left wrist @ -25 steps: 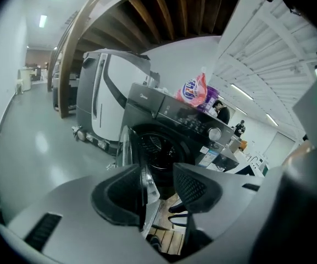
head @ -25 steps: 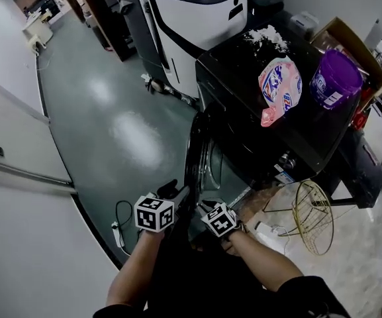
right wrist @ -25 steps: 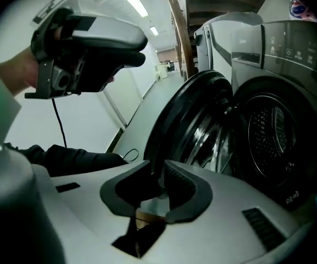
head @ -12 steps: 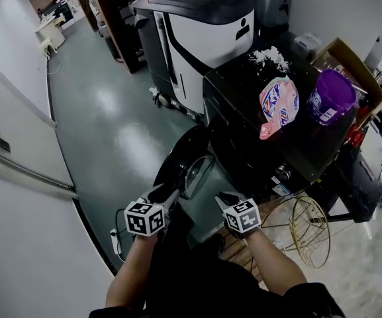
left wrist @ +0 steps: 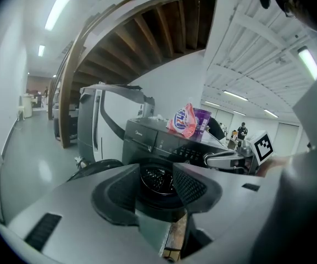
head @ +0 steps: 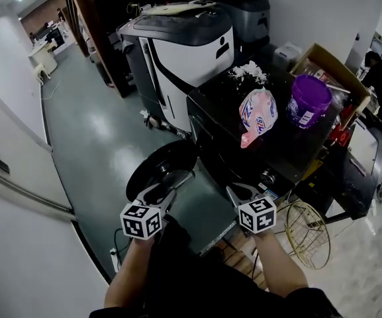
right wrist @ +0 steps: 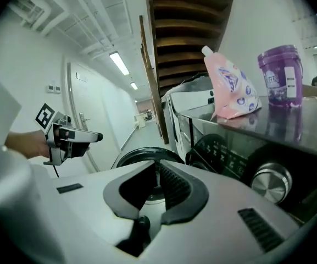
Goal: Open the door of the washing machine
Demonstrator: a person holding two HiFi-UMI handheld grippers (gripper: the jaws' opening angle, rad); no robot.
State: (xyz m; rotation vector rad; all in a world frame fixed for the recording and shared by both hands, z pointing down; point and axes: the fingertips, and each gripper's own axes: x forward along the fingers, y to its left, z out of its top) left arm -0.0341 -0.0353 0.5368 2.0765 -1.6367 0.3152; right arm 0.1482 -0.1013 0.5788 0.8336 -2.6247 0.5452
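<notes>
Your biggest landmark is the white-and-grey cabinet [head: 191, 42] at 12 o'clock. The black washing machine [head: 220, 105] stands just beside it, at 1 o'clock from your hands. Its round door [head: 152, 167] stands wide open, hanging out at 9 o'clock from the machine's front, over the green floor [head: 104, 124]. The dark drum [left wrist: 157, 180] is exposed.

A cardboard box [head: 323, 57] sits at 2 o'clock, past the machine. A gold wire basket [head: 310, 234] stands on the floor at 4 o'clock. On the machine's top, a purple tub [head: 308, 99] stands at 3 o'clock from a pink pouch [head: 257, 116].

Your left gripper [left wrist: 155, 168] is released, jaws apart with nothing between them, pointing at the drum. Your right gripper [right wrist: 158, 166] is closing, its tips nearly together and empty, beside the control knob [right wrist: 268, 185].
</notes>
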